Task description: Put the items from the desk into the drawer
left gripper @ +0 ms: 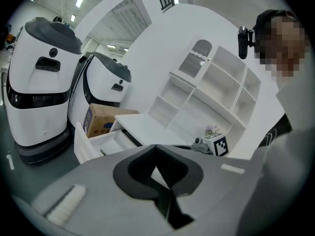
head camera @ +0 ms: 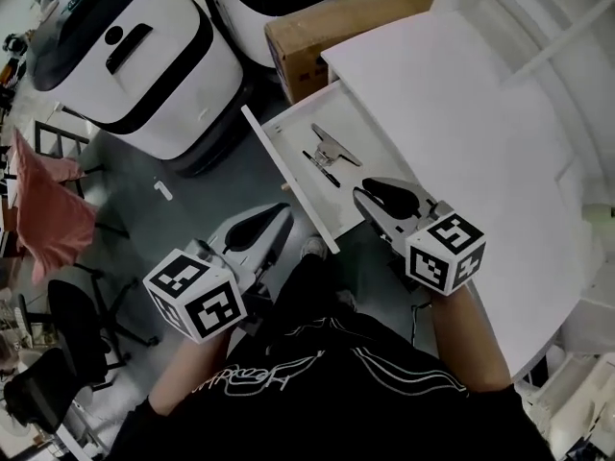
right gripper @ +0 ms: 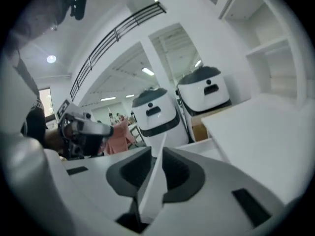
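Note:
The white drawer (head camera: 370,134) stands pulled out from under the bare white desk top (head camera: 461,113). Inside it lie a metal clip (head camera: 334,148) and a dark pen (head camera: 322,169). My right gripper (head camera: 360,195) reaches in at the near end of the drawer front (head camera: 288,166). In the right gripper view that white panel (right gripper: 151,183) runs between the jaws, and the right gripper (right gripper: 160,154) is shut on it. My left gripper (head camera: 283,214) hangs shut and empty over the floor, left of the drawer. In its own view the left gripper (left gripper: 156,149) faces the drawer (left gripper: 93,142).
Two large white robots (head camera: 125,46) and a cardboard box (head camera: 327,27) stand on the floor beyond the drawer. Black chairs (head camera: 77,325) and a pink cloth (head camera: 48,209) are at the left. A white shelf unit (left gripper: 211,82) rises behind the desk.

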### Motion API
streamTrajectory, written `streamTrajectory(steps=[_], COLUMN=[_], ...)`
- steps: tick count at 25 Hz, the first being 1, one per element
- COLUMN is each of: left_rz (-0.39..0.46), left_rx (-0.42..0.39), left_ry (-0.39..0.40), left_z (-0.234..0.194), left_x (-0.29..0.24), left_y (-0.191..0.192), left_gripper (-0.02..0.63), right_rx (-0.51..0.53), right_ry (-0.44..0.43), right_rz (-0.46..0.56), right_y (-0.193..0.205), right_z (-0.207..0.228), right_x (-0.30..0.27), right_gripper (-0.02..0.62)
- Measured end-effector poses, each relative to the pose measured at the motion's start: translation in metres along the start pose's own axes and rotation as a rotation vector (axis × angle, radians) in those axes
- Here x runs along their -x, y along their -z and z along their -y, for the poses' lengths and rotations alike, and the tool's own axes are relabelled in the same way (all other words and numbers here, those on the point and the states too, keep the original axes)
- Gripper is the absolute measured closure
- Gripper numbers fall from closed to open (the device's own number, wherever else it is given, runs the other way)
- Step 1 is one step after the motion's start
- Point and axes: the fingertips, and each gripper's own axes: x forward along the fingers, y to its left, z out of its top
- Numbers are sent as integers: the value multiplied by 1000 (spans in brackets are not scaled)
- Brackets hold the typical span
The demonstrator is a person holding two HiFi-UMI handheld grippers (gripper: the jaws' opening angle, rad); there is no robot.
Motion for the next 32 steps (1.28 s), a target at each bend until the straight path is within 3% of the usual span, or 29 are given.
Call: streamTrajectory(steps=[1, 5, 9, 15, 20, 32], left_rz=[11, 61, 101, 178, 257, 245], left_rx=[-13, -84, -156, -247, -290, -335], left_ry=[13, 68, 130, 198, 186, 208], left_z=[14, 72, 129, 190, 213, 235], left_x=[1, 5, 17, 36, 54, 67], left_y=[0, -2, -10, -27, -36, -28], left_gripper=[597, 597, 597, 597, 597, 597], right_rx=[1, 41, 76, 154, 168, 199], right_ry=[-5, -53, -125, -158, -182, -177], right_rz=[43, 181, 269, 334, 368, 392], right_y=[-9, -38, -59, -85, -89, -88], right_z=[-9, -46, -81, -109, -130, -148], right_x=[17, 79, 132, 185, 207, 221], right_gripper=[534, 580, 586, 586, 586, 586])
